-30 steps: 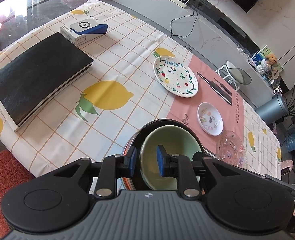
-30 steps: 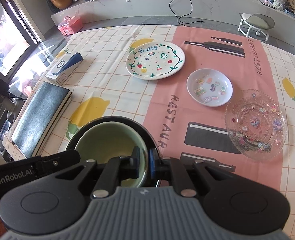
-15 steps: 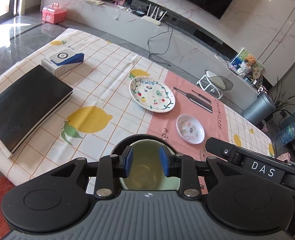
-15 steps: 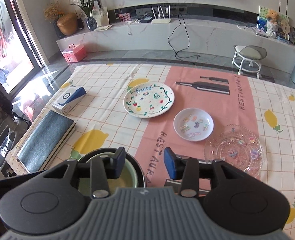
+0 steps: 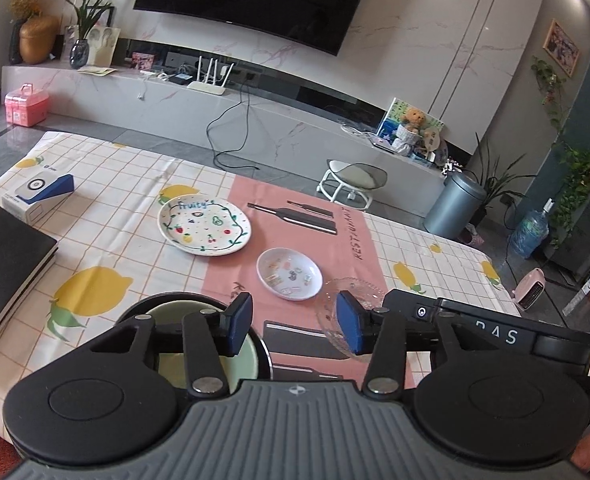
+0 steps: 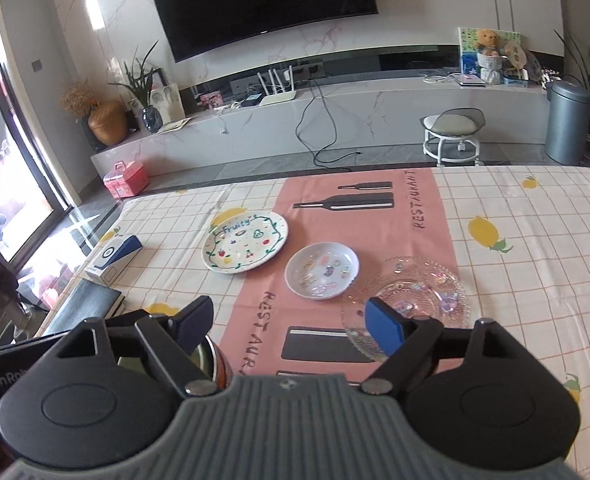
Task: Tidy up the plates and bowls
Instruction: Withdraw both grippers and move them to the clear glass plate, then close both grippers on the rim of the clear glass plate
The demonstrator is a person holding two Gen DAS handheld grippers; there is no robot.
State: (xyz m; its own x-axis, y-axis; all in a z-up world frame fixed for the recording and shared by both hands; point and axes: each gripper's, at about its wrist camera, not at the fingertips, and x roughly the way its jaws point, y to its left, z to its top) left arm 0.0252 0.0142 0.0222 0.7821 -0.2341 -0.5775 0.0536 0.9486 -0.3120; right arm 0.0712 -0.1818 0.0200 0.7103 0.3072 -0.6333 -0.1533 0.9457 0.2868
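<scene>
While both my jaws have just been opening, my left gripper (image 5: 293,328) and right gripper (image 6: 291,326) stand released with nothing between their pads. Below my left sits the green bowl (image 5: 199,332) nested in the black bowl (image 5: 135,314) on the table (image 6: 515,208). Beyond lie the fruit plate (image 6: 245,246), white dish (image 6: 322,270) and glass plate (image 6: 419,292).

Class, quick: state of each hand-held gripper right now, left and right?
Left hand-held gripper: open, jaws just widened, holding nothing; the green bowl sits below its left finger.
Right hand-held gripper: open, jaws just widened, empty.
</scene>
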